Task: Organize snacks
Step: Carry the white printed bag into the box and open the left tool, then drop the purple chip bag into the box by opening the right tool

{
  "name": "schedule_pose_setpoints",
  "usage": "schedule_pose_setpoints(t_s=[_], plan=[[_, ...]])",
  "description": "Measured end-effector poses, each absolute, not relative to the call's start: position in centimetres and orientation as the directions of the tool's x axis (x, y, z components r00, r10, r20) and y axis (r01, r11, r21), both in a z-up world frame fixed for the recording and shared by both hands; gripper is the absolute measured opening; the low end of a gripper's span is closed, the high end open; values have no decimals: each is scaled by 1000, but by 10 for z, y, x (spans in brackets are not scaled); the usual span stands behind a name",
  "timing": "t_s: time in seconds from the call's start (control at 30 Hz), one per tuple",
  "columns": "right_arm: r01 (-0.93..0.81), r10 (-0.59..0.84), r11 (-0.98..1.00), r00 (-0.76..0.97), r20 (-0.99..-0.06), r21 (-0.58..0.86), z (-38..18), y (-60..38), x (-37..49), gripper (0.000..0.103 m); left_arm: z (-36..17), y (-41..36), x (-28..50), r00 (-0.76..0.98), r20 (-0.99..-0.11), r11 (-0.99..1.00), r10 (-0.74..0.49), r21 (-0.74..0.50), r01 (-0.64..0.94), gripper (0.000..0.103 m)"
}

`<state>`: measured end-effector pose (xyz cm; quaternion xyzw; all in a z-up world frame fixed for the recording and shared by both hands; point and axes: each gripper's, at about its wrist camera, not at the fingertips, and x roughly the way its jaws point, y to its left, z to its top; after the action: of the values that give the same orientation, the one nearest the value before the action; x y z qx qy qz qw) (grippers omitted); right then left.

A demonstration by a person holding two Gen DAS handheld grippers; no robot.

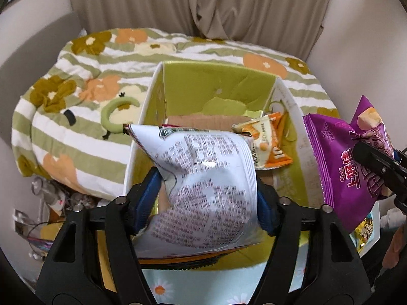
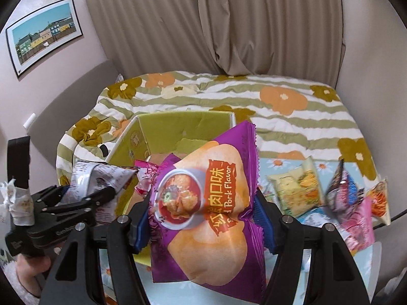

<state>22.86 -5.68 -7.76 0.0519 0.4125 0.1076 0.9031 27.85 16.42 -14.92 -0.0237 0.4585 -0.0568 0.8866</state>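
My left gripper (image 1: 203, 195) is shut on a white snack bag (image 1: 206, 183) printed with small text and holds it over the near edge of an open green cardboard box (image 1: 218, 86). An orange snack packet (image 1: 269, 142) lies inside the box. My right gripper (image 2: 201, 218) is shut on a purple pork-flavour chip bag (image 2: 203, 203), held above the box's near right corner (image 2: 178, 127). That purple bag also shows at the right of the left wrist view (image 1: 346, 157). The left gripper (image 2: 84, 198) with its white bag (image 2: 101, 175) shows at the left of the right wrist view.
Several loose snack packets (image 2: 300, 190) lie on a light blue daisy-print cloth (image 2: 285, 162) right of the box. A striped floral blanket (image 1: 76, 101) covers the bed behind. Curtains (image 2: 229, 25) hang at the back. Clutter sits low on the left (image 1: 45, 203).
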Motion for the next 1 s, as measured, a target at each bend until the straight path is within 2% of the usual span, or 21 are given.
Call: schedule_pose_setpoints(t_s=[0.03,0.07,0.3,0.6,1.0], plan=[[-144,239,971,629,-740,191,-81,-54,233,64,-153,165,280,565,-817,993,-113,-83,79,91],[-140,243,970,623,-743,200,-84,-52,235,64,-155,166,280,564,-820,995,-98,-69,72,103],[-151,267,964,607,-749,221,-91,-44,245,65,-167,175,265,542,-832,993,-113,-105,46,103],[-222,306,951,582,-753,215,-92,-35,251,66,-156,165,237,543,-833,991,-104,-130,-9,103],[-273,327,939,532,-781,208,-111,-12,279,69,-144,162,228,575,-817,993,-52,-102,-55,103]])
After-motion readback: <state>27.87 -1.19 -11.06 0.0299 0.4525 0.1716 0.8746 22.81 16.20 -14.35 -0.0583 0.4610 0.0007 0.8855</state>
